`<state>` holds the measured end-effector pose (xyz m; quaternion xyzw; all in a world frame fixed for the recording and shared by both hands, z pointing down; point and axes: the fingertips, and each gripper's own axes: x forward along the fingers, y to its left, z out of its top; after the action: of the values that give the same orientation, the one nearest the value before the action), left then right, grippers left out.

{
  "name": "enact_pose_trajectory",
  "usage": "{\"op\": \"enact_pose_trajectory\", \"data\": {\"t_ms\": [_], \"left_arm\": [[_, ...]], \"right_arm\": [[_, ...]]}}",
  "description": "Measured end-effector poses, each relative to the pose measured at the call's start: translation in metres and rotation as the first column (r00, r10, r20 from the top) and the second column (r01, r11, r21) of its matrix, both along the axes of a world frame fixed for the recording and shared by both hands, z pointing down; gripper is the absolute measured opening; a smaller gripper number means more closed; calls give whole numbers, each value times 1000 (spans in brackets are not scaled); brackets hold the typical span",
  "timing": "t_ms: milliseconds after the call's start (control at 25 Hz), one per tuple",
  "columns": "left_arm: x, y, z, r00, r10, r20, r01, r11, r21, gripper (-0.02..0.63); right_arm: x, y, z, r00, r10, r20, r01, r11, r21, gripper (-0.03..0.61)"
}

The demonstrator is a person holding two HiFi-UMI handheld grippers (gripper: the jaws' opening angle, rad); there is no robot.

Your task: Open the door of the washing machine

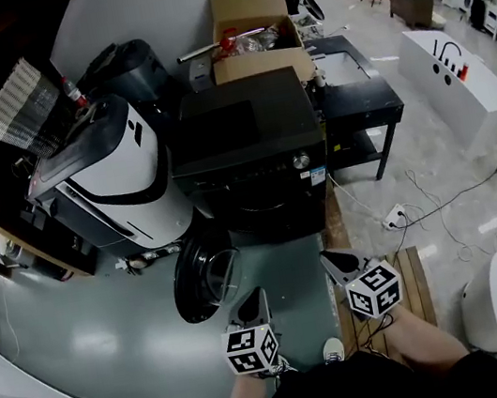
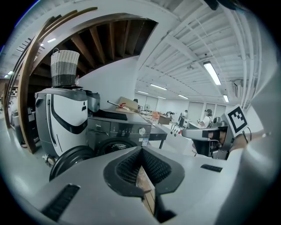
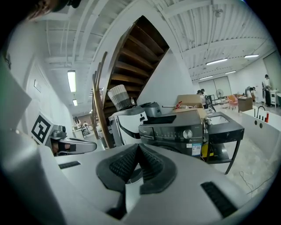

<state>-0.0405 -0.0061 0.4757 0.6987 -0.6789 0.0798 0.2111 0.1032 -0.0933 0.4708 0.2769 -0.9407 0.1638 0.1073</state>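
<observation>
The washer (image 1: 256,159) is seen standing on the grey floor (image 1: 112,341) ahead of the person. It is set between a white appliance (image 1: 120,173) on its left and a black table (image 1: 359,97) on its right, and a box (image 1: 253,35) is placed behind it. It is a black front-loader. A dark control panel is carried along the top of its front, with a silver knob (image 1: 300,161) at the panel's right end and a label (image 1: 318,178) stuck just below. Its round door (image 1: 206,284) is already swung out to the left on its hinge, so that the drum opening (image 2: 115,147) is left uncovered. The door is made up of a dark ring around a bowl of clear glass. The left gripper (image 1: 255,299) is held near the door's right edge, its jaws pressed together on nothing. The right gripper (image 1: 333,261) is held before the washer's lower right corner, its jaws likewise pressed together and empty.
</observation>
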Motion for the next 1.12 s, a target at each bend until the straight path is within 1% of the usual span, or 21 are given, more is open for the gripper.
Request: {"op": "enact_pose_trajectory", "data": {"t_ms": [1120], "left_arm": [[7, 10, -6, 999, -31, 8, 31, 999, 12, 18]], "right_arm": [[1, 7, -3, 999, -37, 10, 37, 999, -3, 17]]}}
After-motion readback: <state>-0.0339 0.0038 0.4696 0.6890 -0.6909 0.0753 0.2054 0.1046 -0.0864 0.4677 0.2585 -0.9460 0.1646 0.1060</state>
